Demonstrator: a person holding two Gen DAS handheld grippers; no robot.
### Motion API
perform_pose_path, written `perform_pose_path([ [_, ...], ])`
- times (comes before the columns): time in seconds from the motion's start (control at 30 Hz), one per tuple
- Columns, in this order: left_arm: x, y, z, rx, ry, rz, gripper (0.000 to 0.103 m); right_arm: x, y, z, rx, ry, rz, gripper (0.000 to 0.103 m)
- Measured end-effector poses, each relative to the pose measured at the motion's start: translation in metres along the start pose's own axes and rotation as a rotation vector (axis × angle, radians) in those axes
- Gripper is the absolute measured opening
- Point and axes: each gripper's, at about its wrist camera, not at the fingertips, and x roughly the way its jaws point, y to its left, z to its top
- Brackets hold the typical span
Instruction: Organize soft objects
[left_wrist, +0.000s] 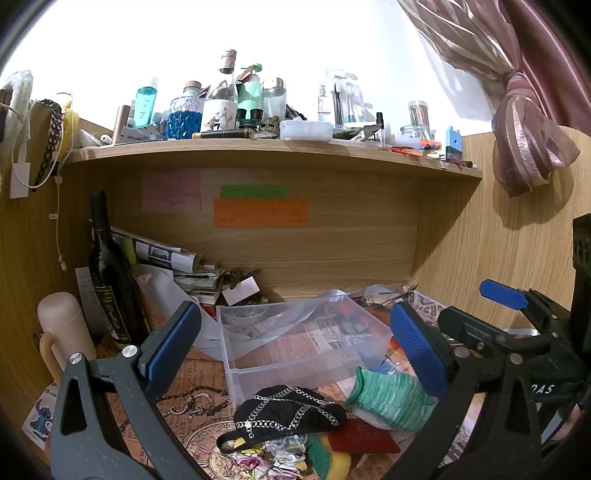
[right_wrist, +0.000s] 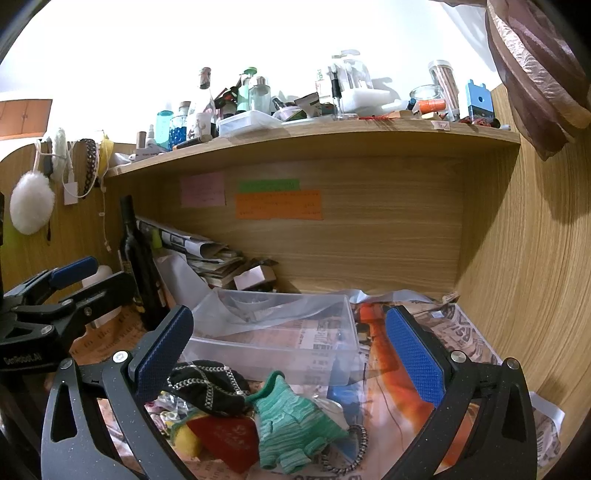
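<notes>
Progress: barely begun, by the look of it; bin (right_wrist: 280, 339) seems to hold only a plastic sheet and bowl, no soft items.
Left to do: glove (right_wrist: 291, 421), black cap (right_wrist: 207, 384), yellow plush (right_wrist: 184, 435), floral cloth (left_wrist: 255, 458) heaped on the mat just in front of the bin.
Left gripper (left_wrist: 291, 347): jaws wide apart, holding nothing, above the heap.
Right gripper (right_wrist: 291, 354): jaws wide apart, empty, over the glove.
Writing: "GenRobot.AI" on the left gripper body; wine bottle (left_wrist: 110, 280) label script unreadable; sticky notes (left_wrist: 258, 212) too blurred.
</notes>
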Motion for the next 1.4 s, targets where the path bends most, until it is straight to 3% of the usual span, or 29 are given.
perform_pose_path([
  [1.4,0.0036,0.0,-0.0003,-0.009,0.015,0.002,0.103,-0.0014,0.0044,0.0023,0.02,-0.002,0.015,0.103],
])
